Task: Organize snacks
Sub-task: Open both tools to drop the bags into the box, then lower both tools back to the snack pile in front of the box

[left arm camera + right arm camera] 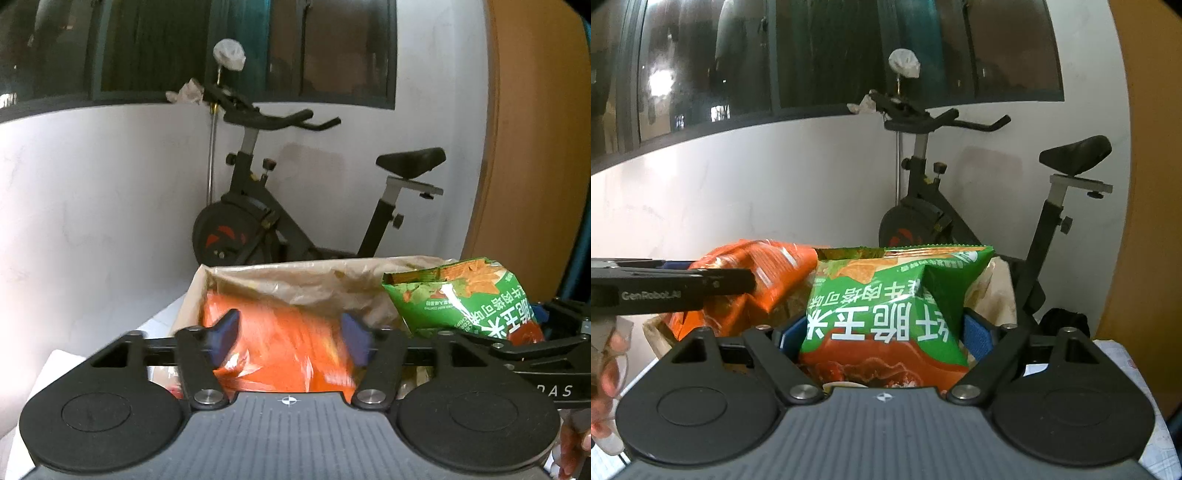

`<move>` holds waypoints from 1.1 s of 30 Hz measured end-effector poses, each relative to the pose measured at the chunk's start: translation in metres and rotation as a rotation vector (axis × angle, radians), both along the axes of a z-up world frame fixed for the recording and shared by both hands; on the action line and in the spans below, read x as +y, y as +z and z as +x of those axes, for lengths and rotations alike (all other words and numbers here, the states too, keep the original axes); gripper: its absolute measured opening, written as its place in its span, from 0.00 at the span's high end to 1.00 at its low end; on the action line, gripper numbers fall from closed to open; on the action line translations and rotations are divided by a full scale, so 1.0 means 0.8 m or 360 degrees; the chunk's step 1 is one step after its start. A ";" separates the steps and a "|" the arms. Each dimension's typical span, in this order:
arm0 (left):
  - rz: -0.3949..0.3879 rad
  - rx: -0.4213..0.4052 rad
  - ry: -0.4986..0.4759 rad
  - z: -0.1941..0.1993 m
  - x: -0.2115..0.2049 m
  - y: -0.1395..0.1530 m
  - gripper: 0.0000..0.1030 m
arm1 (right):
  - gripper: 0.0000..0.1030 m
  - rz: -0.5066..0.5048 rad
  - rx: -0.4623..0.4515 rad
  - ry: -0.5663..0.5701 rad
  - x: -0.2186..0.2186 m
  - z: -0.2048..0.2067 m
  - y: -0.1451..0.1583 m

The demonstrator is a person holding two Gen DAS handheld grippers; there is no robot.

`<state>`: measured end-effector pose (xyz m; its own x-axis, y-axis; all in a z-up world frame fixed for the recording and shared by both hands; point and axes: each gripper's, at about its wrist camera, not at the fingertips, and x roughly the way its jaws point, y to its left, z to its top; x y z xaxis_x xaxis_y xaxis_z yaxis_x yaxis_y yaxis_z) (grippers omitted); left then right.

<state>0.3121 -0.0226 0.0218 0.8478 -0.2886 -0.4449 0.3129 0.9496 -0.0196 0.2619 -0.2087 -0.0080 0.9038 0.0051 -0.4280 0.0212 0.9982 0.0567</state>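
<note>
The left tool (290, 338) is seen spread wide, its blue pads either side of the blurred orange snack bag (280, 347) without pressing it; the bag lies in the paper-lined box (295, 277). The green snack bag (894, 310) is gripped by the right tool (886, 334), both blue pads set against its sides, above the box's right part. An exercise bike (280, 206) is seen behind, against the white wall.

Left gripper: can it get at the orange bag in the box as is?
Probably yes. The orange bag lies right between the left gripper fingers, jaws apart, nothing in front of it. The green bag sits off to the right, in the right gripper.
</note>
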 end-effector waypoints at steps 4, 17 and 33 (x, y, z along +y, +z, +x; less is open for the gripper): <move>-0.0059 0.0007 0.0020 -0.004 0.016 0.001 0.22 | 0.10 -0.0012 0.0029 -0.0029 0.003 0.000 -0.001; -0.0065 0.0000 0.0054 -0.062 0.048 0.006 0.22 | 0.05 0.0055 -0.0078 0.0024 0.009 -0.061 0.010; -0.0113 0.0063 0.0049 -0.140 0.067 -0.054 0.23 | 0.05 0.0102 -0.0171 -0.0013 -0.011 -0.172 -0.013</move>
